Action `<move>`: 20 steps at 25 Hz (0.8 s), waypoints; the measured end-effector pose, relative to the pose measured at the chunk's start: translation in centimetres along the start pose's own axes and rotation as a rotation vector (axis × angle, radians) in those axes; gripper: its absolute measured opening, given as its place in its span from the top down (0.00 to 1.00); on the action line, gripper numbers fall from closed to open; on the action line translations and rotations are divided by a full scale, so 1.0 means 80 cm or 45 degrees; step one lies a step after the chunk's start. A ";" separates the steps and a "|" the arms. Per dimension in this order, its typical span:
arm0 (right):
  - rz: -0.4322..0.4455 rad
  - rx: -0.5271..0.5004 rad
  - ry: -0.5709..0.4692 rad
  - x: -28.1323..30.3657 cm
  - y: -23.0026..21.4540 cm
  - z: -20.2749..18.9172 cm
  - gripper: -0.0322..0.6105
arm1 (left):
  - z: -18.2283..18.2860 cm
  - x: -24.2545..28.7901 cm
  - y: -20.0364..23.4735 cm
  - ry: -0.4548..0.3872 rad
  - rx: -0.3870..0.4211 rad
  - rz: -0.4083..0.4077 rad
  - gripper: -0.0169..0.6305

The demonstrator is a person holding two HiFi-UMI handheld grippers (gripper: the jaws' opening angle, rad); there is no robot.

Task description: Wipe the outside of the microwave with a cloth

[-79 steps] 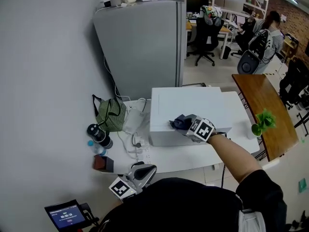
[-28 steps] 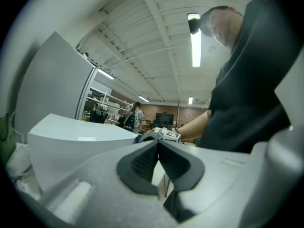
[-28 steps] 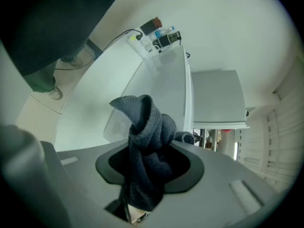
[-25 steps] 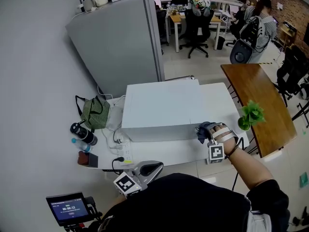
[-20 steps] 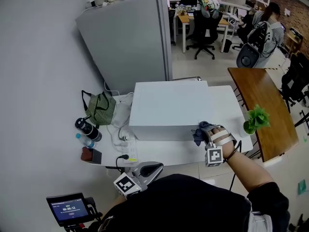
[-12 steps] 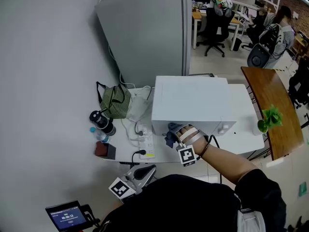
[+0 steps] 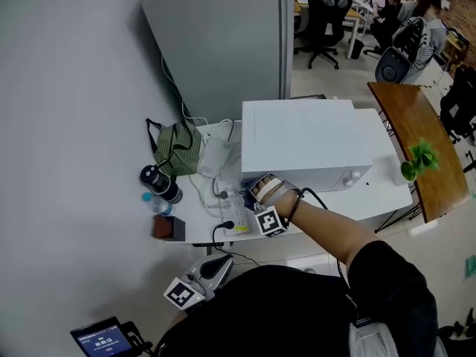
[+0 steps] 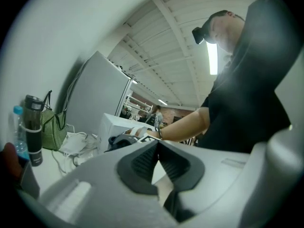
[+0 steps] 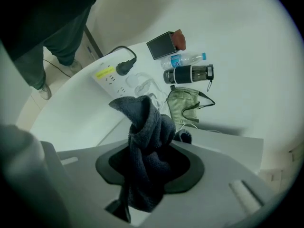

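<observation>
Now the right gripper, jaws clamped on the bunched dark cloth, sits at the left end of the white microwave's front. The long front face runs away to its right. The left gripper, jaws closed on nothing, hangs well apart.

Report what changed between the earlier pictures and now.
The right gripper, shut on the cloth throughout, went from the microwave's top to its front right corner, then swept left along the front face to the left corner. The left gripper stayed shut and empty, low by the person's body. The microwave, bottles and bag kept their places on the table.
</observation>
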State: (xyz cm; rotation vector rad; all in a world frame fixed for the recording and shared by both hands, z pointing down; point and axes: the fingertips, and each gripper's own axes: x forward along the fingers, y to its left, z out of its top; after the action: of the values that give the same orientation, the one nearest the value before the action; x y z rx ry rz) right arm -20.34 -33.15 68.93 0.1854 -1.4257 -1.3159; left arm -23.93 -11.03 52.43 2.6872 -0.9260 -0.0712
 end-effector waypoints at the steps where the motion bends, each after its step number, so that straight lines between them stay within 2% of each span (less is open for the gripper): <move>1: 0.004 0.001 0.011 -0.008 0.011 -0.014 0.71 | 0.001 0.009 -0.006 0.003 0.009 -0.007 0.97; 4: -0.025 0.028 0.054 -0.037 0.046 -0.074 0.71 | -0.001 0.052 -0.033 0.016 0.034 -0.044 0.97; 9: -0.040 0.067 0.142 -0.096 0.130 -0.197 0.71 | -0.015 0.145 -0.108 0.059 0.106 -0.146 0.97; 12: -0.037 0.092 0.192 -0.128 0.181 -0.264 0.71 | -0.024 0.187 -0.146 0.087 0.116 -0.167 0.97; 13: -0.066 0.119 0.186 -0.140 0.189 -0.280 0.71 | -0.026 0.196 -0.156 0.095 0.118 -0.165 0.97; 15: -0.201 0.206 0.110 -0.163 0.182 -0.290 0.71 | -0.031 0.208 -0.171 0.114 0.122 -0.156 0.97; 16: -0.231 0.233 0.082 -0.171 0.179 -0.291 0.71 | -0.034 0.212 -0.176 0.123 0.126 -0.152 0.97; 20: -0.207 0.290 0.087 -0.192 0.183 -0.306 0.72 | -0.034 0.217 -0.190 0.136 0.150 -0.142 0.97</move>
State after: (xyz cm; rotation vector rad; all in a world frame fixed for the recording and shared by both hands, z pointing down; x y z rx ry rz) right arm 11.76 -31.08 64.80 0.5022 -1.5254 -1.2624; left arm -0.77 -9.47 51.44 2.8185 -0.7704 0.1051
